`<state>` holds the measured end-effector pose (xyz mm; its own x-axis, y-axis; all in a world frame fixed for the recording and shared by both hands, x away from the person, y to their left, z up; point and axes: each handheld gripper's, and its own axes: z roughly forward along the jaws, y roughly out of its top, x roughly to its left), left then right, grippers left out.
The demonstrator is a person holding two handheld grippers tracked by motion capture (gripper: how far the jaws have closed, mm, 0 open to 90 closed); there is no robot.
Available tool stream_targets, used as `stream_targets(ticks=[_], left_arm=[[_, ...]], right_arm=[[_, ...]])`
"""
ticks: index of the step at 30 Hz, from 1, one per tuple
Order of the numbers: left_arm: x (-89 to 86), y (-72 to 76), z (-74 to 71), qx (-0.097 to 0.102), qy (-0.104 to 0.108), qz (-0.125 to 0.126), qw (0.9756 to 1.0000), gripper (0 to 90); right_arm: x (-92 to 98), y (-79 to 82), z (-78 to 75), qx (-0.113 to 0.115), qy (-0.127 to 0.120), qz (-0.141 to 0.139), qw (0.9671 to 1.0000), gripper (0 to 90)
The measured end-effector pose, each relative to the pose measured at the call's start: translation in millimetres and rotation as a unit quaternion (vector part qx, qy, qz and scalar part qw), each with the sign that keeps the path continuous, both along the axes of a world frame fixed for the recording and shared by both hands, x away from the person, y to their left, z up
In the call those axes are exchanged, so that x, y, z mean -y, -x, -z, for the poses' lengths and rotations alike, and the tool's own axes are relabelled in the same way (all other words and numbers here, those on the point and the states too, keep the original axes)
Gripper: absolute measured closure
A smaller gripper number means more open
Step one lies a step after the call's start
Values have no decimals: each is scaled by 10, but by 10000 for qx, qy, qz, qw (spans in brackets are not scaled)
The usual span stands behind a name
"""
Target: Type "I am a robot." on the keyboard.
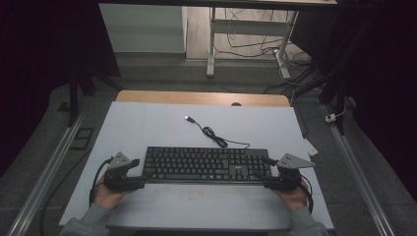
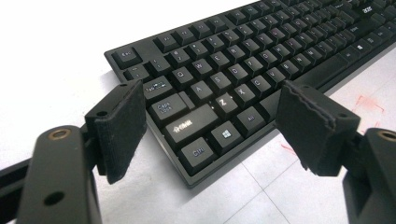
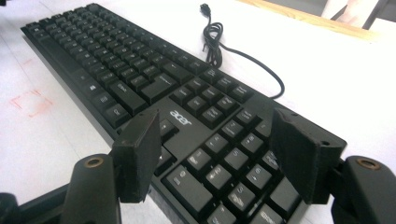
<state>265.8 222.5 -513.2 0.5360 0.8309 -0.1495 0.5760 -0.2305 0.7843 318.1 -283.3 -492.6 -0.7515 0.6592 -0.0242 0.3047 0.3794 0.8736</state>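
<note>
A: From the high view we see the keyboard (image 1: 206, 164) lying flat on the white table (image 1: 147, 128), near the front edge, long side running across. Its cable (image 1: 216, 136) loops behind it on the table, ending in a plug (image 1: 188, 118).

B: And we have a gripper at each end. The left gripper (image 1: 137, 172) sits at the keyboard's left end, the right gripper (image 1: 268, 173) at its right end, each in a hand (image 1: 105, 194). From up here we cannot tell whether the jaws touch the keyboard.

A: In the left gripper view we see more. The left gripper (image 2: 210, 116) has its jaws spread wide, and the keyboard's (image 2: 243, 65) near left corner lies between them, the Ctrl and Shift keys closest. The pads (image 2: 122, 123) stand clear of the case on both sides, so we grip nothing.

B: Red marks (image 2: 369, 102) show on the table beside the front edge.

A: In the right gripper view, the right gripper (image 3: 217, 149) is also wide open. Its jaws straddle the number pad end of the keyboard (image 3: 140, 74), hovering over the keys without pressing.

B: The cable (image 3: 224, 49) coils behind the keyboard there, on the table.
</note>
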Motion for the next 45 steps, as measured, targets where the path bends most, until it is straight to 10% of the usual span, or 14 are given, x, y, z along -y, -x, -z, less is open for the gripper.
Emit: stream_targets(ticks=[20, 28, 36, 45], left_arm=[[-19, -48, -2, 105, 16, -138, 9998, 335], [21, -75, 11, 112, -52, -102, 9999, 401], [34, -82, 18, 157, -123, -64, 9998, 501], [54, -91, 32, 163, -214, 51, 9996, 702]], right_arm=[[-433, -126, -57, -61, -8, -318, 9995, 391], [-611, -153, -50, -67, 117, -494, 9987, 521], [-917, -225, -41, -53, 218, -841, 9962, 860], [-1188, -279, -27, -136, 354, -1024, 9940, 895]])
